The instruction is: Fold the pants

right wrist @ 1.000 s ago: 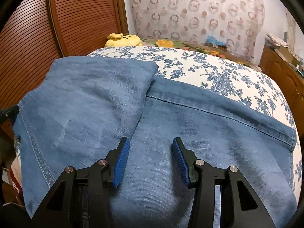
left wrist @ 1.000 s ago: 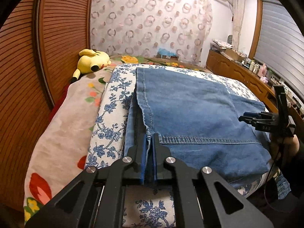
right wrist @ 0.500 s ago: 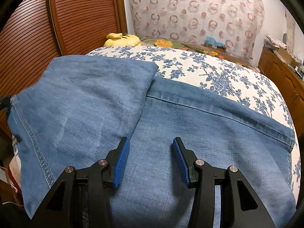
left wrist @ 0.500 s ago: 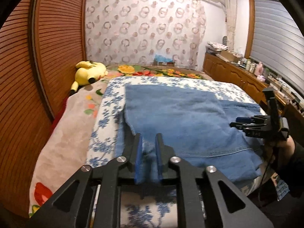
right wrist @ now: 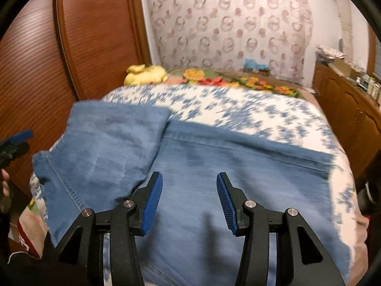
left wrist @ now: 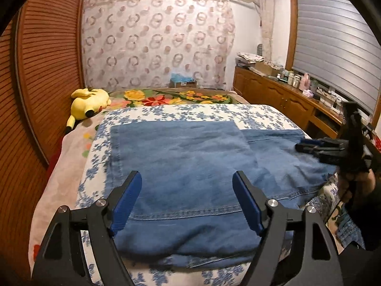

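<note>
- The right wrist view is blurred, so the flower print of the bedspread (right wrist: 250, 109) smears and the far hem of the pants (right wrist: 238, 157) is hard to read.
- In the left wrist view the near edge of the pants (left wrist: 190, 166) hangs over the end of the bed; what lies below is hidden by the gripper arms.
- The person is seen only as a hand (left wrist: 359, 181) at the right rim, holding the right gripper (left wrist: 307, 146) from the side.
- The pants are blue denim with pale stitched seams, lying flat on the bedspread with one part folded over the other.
- The left gripper (left wrist: 187, 200) has ribbed blue pads; its jaws are opening, wide apart above the denim, with nothing pinched.
- The right gripper (right wrist: 189, 200) stands half apart over the cloth and grips nothing.
- A soft yellow plush toy (left wrist: 88, 100) lies near the slatted wooden wall.
</note>
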Motion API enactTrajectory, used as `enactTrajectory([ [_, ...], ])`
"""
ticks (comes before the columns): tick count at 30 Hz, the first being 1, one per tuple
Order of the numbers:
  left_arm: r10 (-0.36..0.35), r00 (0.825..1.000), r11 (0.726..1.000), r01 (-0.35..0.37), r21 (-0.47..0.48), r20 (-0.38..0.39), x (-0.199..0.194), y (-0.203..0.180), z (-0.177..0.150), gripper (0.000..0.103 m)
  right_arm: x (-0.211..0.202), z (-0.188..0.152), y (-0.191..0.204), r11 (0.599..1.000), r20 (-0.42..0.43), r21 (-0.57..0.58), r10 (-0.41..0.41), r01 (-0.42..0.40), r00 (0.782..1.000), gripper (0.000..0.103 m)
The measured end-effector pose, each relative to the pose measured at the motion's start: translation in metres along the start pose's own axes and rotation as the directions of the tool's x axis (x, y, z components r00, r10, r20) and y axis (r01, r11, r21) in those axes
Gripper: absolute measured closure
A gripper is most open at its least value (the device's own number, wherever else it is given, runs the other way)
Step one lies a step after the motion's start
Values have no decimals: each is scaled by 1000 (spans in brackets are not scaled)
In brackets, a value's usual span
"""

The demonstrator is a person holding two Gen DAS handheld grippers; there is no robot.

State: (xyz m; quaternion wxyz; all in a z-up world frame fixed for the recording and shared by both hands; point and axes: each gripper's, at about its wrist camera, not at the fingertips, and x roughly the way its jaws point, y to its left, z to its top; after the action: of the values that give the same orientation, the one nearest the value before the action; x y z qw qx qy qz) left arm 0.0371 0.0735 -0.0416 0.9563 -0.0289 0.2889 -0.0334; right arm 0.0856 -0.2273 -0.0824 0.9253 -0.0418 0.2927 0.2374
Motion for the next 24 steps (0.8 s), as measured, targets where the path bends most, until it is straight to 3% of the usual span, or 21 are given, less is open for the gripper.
enactTrajectory([
  [9,-46,999,997,47,55,-15,14,-37,2,24,-61,-28,-49,993,39,50,-113,111,993,54],
  [11,-59,998,996,60,60,-24,17,-43,1,24,-68,-33,-58,989,38,67,-132,129,991,47],
  [24,-114,989,991,120,60,-89,44,-69,-14,24,-70,-67,-84,967,-54,134,-210,215,976,46],
])
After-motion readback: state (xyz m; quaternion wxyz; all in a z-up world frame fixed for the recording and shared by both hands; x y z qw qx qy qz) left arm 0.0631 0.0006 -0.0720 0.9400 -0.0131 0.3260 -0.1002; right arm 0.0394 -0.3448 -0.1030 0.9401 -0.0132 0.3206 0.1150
